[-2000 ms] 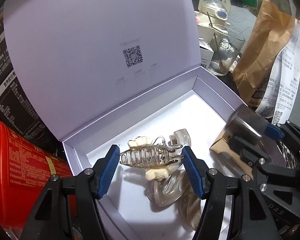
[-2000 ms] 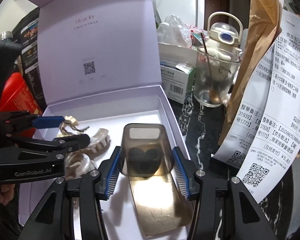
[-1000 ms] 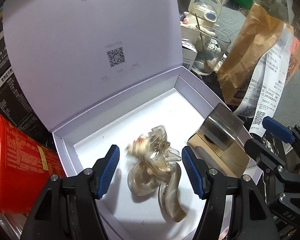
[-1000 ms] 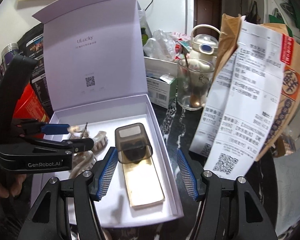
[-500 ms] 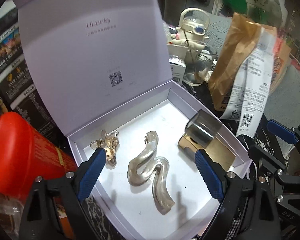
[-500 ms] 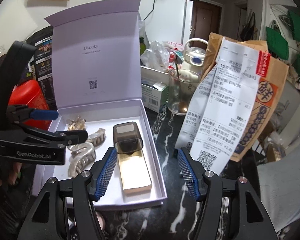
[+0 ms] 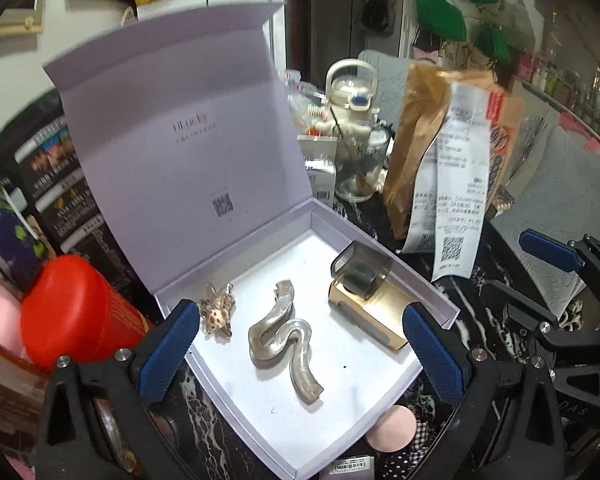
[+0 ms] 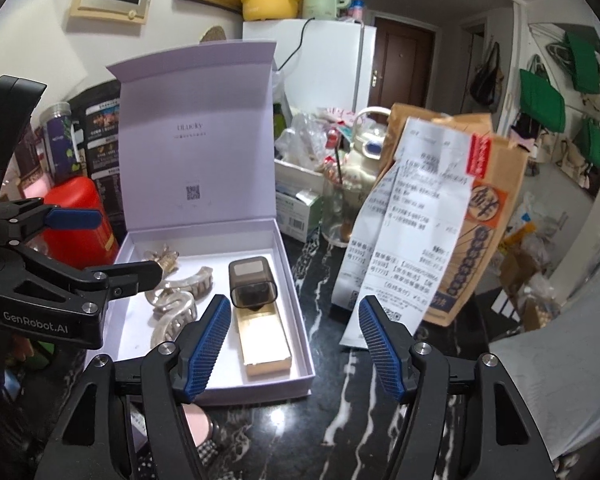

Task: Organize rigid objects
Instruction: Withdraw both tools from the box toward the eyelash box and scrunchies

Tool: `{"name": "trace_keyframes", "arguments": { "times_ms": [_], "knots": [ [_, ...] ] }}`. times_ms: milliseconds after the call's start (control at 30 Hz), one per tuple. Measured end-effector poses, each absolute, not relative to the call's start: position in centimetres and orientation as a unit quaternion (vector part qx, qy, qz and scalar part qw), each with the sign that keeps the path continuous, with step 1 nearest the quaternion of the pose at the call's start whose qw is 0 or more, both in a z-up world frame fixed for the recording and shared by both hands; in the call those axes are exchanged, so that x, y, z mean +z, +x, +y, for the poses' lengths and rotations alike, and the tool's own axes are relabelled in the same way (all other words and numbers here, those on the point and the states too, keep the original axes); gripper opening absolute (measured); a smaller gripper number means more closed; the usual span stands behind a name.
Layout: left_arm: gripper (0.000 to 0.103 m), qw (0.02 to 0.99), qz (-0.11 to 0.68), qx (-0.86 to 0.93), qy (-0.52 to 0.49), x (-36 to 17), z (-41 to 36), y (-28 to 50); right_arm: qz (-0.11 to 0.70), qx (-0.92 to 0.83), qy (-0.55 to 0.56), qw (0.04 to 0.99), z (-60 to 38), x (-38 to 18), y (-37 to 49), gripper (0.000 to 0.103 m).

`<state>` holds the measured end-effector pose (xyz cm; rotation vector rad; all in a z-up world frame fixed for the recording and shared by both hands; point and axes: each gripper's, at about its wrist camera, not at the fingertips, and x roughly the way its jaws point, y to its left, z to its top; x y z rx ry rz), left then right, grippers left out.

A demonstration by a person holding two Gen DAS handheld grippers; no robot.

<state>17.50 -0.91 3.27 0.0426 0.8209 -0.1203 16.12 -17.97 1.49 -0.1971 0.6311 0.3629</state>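
Lavender box [image 7: 384, 240] sat open on the dark marbled surface [image 8: 380, 408], lid upright w/ "ULucky" and a QR code printed inside. In it, left to right in left wrist view: small gold claw clip [image 7: 218, 312] near the hinge-side corner; wavy pearly hair clip [image 7: 284, 340] mid-floor, long axis running from lid side toward the open front edge; gold rectangular case w/ smoky cap [image 7: 366, 296], cap end pointing toward the lid, lying along the box's right wall.

Left gripper [image 7: 300, 352] had just been opening, fingers released wide, nothing betw. them, above the box front. Right gripper [image 8: 294, 344] also released, jaws just widening, empty, over the box's right front corner.

Around: red canister [image 7: 72, 308] left of box, brown paper bag [image 8: 472, 216] w/ long receipt [image 8: 412, 216] to the right, glass cup [image 7: 360, 168] behind. Left gripper body read "GenRobot.AI".
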Motion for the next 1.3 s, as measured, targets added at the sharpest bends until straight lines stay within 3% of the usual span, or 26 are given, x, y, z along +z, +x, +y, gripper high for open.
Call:
{"name": "trace_keyframes", "arguments": {
  "times_ms": [600,1300],
  "knots": [
    [0.103,0.932,0.354,-0.075,0.019,8.5,-1.1,11.6,0.256,0.183,-0.094,0.945,-19.7,6.1,10.5,0.072],
    [0.103,0.932,0.354,-0.071,0.02,8.4,-2.5,4.5,0.263,0.191,-0.089,0.942,-21.4,5.2,4.1,0.078]
  ]
}}
